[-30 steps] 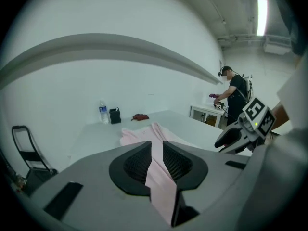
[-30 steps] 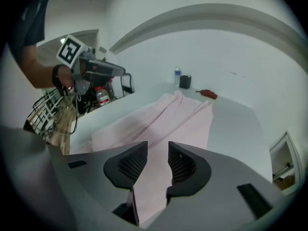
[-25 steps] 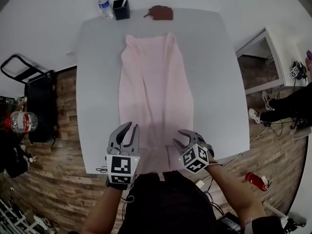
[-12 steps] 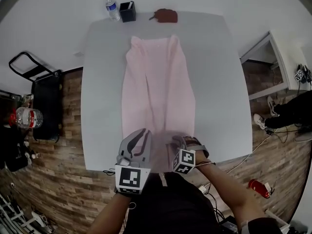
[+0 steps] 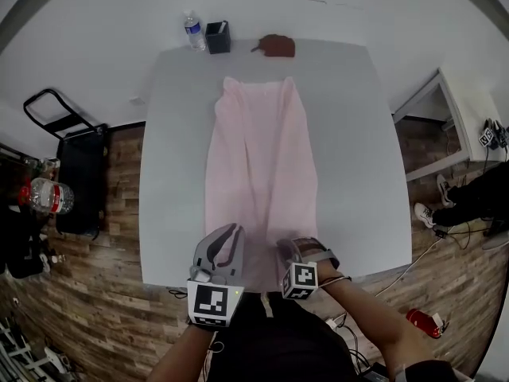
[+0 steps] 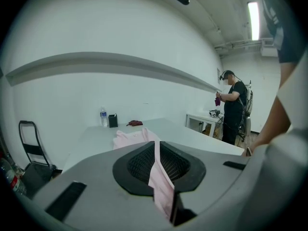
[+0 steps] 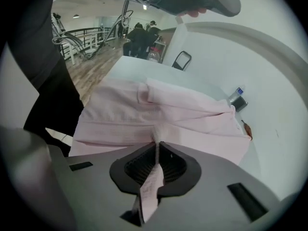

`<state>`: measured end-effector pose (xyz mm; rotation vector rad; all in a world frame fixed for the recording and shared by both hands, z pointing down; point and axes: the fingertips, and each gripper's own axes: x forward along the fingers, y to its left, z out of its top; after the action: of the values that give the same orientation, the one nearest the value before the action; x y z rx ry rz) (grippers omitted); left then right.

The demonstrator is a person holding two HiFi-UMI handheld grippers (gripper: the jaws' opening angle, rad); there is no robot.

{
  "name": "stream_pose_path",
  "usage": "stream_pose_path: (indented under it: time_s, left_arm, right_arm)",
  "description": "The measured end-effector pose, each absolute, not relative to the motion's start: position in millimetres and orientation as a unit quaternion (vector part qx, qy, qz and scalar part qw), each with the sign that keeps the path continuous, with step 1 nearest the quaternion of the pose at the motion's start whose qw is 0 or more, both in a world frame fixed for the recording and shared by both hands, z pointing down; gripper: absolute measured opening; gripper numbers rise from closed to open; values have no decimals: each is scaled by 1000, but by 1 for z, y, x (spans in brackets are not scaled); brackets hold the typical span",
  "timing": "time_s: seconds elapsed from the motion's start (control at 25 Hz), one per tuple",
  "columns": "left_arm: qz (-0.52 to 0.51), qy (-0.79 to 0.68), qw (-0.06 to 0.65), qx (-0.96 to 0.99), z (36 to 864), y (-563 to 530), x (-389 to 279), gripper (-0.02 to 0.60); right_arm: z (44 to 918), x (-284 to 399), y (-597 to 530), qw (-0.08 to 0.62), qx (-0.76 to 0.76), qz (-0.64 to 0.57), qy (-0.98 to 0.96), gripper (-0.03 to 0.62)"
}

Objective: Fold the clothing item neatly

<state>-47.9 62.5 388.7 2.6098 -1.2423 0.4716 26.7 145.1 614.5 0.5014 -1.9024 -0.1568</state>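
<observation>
At the near edge of the grey table [image 5: 171,150], the two tools met the pink garment [image 5: 258,157]. It lay flat and lengthwise down the tabletop, its far end towards a water bottle [image 5: 193,32], a black holder [image 5: 217,37] and a brown item [image 5: 277,45]. The left gripper [image 5: 232,231] had just been closing its jaws and was clamped on the near hem's left part, a strip of pink cloth pinched between its pads. The right gripper [image 5: 286,247], close beside it on the hem's right part, had also just been closing and nipped a fold of the same fabric.
</observation>
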Motion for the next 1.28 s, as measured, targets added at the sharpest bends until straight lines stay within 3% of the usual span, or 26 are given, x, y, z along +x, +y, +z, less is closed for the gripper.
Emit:
stream_pose_path:
  time_s: [0.12,0.2,0.24,0.52,0.76,0.84,0.88,0.96,1.28]
  left_arm:
    - [161,-441,106,877,387,60,-62,35]
    - [157,-460,103,868,382,57,-77,36]
    - [153,-470,101,863,378,54,-86,35]
    - [151,-536,104,824,378,56,-149,35]
    - [144,-550,118,814,387,75,-161,36]
    - [141,-548,124,815,390,79,-162,36]
    - [139,-546,126,816,390,80,-161,35]
    - [135,-541,127,820,389,79,-157,35]
    - [128,-532,116,829,381,62,-145,34]
  right_arm:
    - [626,40,159,580,174,-59,-794,40]
    - [614,36,162,572,173,-45,-801,147]
    - [603,29,158,561,179,-46,-807,156]
    - [596,-76,132,524,108,-158,-830,164]
    - [616,-96,105,547,94,-208,-805,183]
    - [622,-95,103,562,90,-215,-794,166]
    - [622,-95,103,564,92,-217,-792,91]
    - [619,-92,102,559,102,-214,-795,31]
    - [532,-56,92,518,185,-219,-806,26]
